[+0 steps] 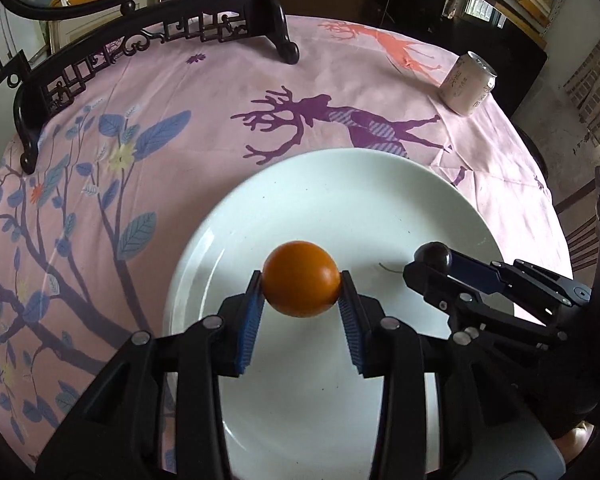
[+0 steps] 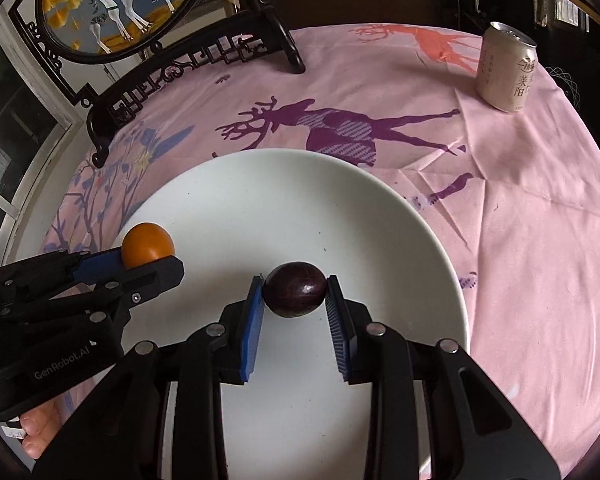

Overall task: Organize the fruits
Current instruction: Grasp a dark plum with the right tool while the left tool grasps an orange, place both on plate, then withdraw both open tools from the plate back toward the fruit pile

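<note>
My left gripper [image 1: 301, 280] is shut on an orange fruit [image 1: 301, 278] and holds it over the left part of a white plate [image 1: 340, 192]. My right gripper [image 2: 295, 286] is shut on a dark purple fruit [image 2: 295, 289] over the middle of the same plate [image 2: 280, 200]. In the left wrist view the right gripper [image 1: 428, 266] comes in from the right with the purple fruit [image 1: 433, 254] at its tip. In the right wrist view the left gripper [image 2: 156, 260] comes in from the left with the orange fruit [image 2: 147, 248]. I cannot tell whether the fruits touch the plate.
The plate lies on a round table with a pink deer-print cloth [image 1: 204, 96]. A beige drink can [image 2: 507, 68] stands at the far right. A dark carved wooden stand [image 2: 188, 68] with a round painted screen [image 2: 120, 4] stands at the far left.
</note>
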Demonstrator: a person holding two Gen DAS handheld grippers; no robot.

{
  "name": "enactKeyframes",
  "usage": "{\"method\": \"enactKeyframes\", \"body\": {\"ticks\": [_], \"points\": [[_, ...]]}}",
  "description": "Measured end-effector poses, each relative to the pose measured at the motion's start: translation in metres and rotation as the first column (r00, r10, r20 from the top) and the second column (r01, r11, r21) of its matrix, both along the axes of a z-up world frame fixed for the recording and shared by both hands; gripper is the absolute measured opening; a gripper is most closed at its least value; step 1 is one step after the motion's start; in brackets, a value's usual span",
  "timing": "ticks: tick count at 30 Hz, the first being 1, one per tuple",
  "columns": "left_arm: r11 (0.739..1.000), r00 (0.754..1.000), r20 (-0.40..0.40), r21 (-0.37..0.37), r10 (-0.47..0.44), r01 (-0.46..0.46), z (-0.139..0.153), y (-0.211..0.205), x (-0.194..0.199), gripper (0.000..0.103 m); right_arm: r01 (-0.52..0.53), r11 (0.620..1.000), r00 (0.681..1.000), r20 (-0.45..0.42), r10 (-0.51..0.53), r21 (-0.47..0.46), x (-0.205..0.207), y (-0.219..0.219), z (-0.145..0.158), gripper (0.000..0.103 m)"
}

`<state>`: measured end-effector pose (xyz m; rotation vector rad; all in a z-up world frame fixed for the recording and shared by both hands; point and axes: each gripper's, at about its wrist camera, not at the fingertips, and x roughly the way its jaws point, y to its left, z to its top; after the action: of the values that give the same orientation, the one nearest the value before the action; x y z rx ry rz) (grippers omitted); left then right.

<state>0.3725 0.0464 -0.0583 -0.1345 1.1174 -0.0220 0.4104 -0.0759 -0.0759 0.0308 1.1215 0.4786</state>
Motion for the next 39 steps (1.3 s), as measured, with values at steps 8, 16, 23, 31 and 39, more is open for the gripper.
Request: {"method": "enactKeyframes", "body": {"ticks": [8,16,23,31,39], "points": [[1.000,1.000,0.029,-0.031,-0.002,0.003,0.025,0.005,-0.011,0.042,0.048,0.998,0.998,0.036,-0.047,-0.036,-0.019,-0.022,0.025,0.054],[1.000,0.965,0.262,-0.004,0.005,-0.004,0.083,0.020,-0.164,0.066,0.046,0.999,0.980,0.193,-0.047,0.006,-0.178,-0.059,0.080,0.076],[0.999,0.957,0.290,0.036,0.012,-0.023,0.043,0.016,-0.282,0.076,0.142,0.990,0.975,0.172,-0.141,0.010,-0.276,-0.064,0.045,0.082],[0.993,0.962,0.272,0.104,0.033,-0.064,0.020,0.023,-0.321,0.085,0.109,0.992,0.973,0.212,-0.095,-0.058,-0.314,-0.049,0.045,0.082],[0.993,0.979,0.201,0.105,0.036,-0.058,-0.004,0.030,-0.328,0.085,0.057,0.997,0.984,0.171,-0.047,-0.057,-0.329,-0.038,0.016,0.044]]}}
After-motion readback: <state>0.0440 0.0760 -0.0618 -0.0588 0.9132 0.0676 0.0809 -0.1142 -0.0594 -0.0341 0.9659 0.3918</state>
